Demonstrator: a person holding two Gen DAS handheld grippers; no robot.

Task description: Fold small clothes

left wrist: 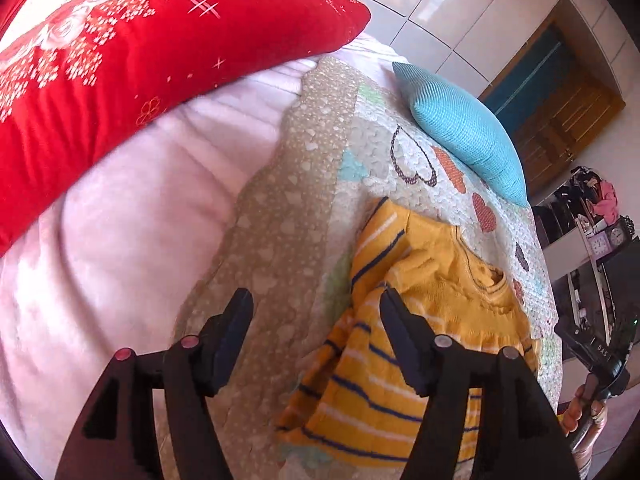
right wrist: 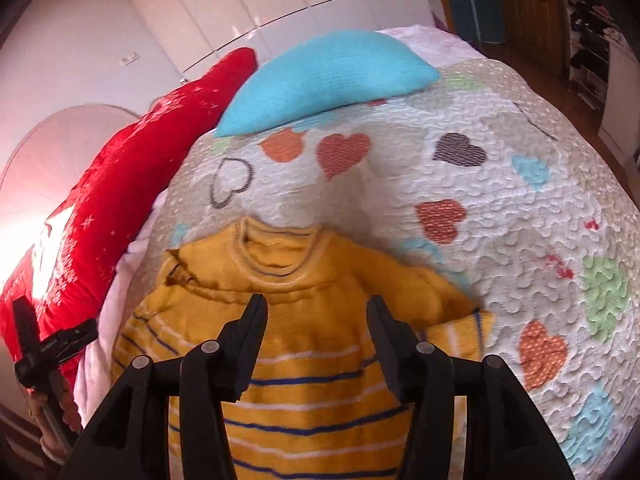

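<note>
A small yellow sweater point(left wrist: 404, 344) with blue and white stripes lies crumpled on a heart-patterned quilt point(left wrist: 304, 208). In the left wrist view my left gripper point(left wrist: 316, 300) is open and empty, above the quilt just left of the sweater, its right finger over a sleeve. In the right wrist view the sweater point(right wrist: 304, 364) lies collar away from me, sleeves folded in. My right gripper point(right wrist: 316, 306) is open and empty, above the sweater's chest just below the collar. The other gripper shows at each view's edge: the right gripper point(left wrist: 596, 360) and the left gripper point(right wrist: 48, 352).
A red cushion point(left wrist: 132, 60) lies at the left on a pale pink blanket point(left wrist: 120, 240). A turquoise pillow point(left wrist: 464, 128) rests at the quilt's far end point(right wrist: 328, 76). The quilt point(right wrist: 500, 208) spreads right of the sweater. White wardrobe doors point(right wrist: 280, 4) and a wooden door point(left wrist: 560, 108) stand behind.
</note>
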